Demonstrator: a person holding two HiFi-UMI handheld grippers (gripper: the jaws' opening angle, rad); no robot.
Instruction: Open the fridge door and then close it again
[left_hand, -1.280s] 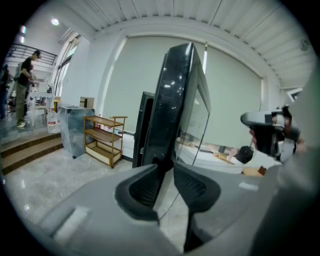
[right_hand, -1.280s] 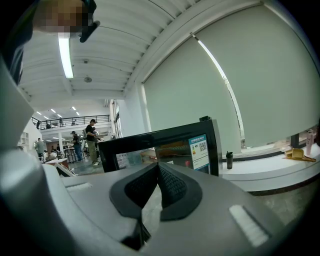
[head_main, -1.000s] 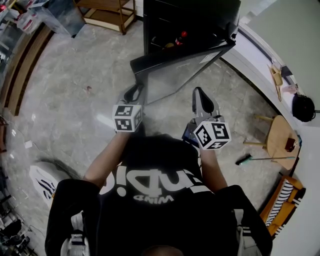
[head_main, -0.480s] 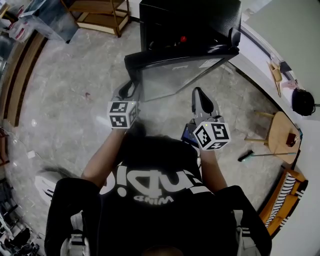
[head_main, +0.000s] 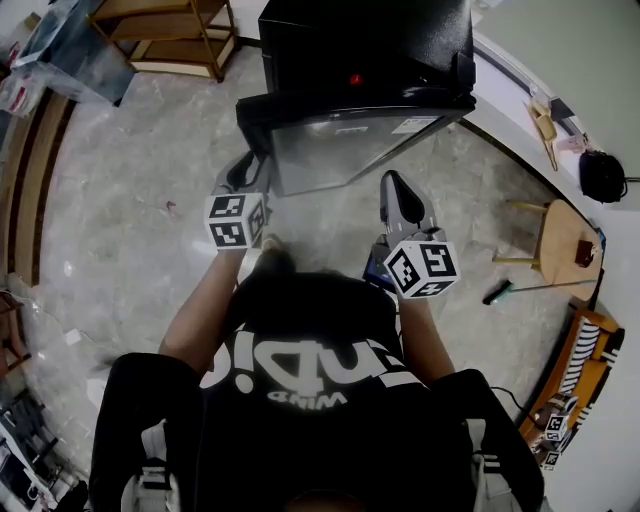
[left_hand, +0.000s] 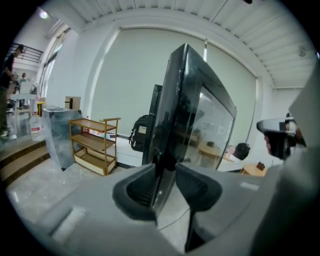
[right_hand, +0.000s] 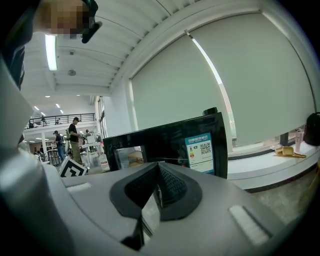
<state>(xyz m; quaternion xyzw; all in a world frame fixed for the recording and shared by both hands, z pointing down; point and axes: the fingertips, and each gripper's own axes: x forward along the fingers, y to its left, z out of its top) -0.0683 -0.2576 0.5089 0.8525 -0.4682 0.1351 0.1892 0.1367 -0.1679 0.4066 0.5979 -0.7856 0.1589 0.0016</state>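
Note:
A small black fridge (head_main: 365, 40) stands on the floor ahead of me. Its glass door (head_main: 350, 140) hangs slightly ajar, hinged at the right. My left gripper (head_main: 240, 175) is shut on the door's free left edge. In the left gripper view that edge (left_hand: 172, 125) runs up between the two pads of the gripper (left_hand: 166, 175). My right gripper (head_main: 402, 200) hovers in front of the door's right half, shut and holding nothing. The right gripper view shows its pads meeting at the tips (right_hand: 158, 172), with the door (right_hand: 170, 142) and its energy label (right_hand: 200, 152) just beyond.
A wooden shelf unit (head_main: 170, 35) stands at the far left, also in the left gripper view (left_hand: 95, 145). To the right are a white ledge (head_main: 520, 95), a black bag (head_main: 600, 175), a round wooden stool (head_main: 565, 250) and a brush (head_main: 500, 292) on the floor.
The door has swung in toward the fridge body, narrowing the gap. My left gripper went with its edge, away from me. The right gripper shifted only a little.

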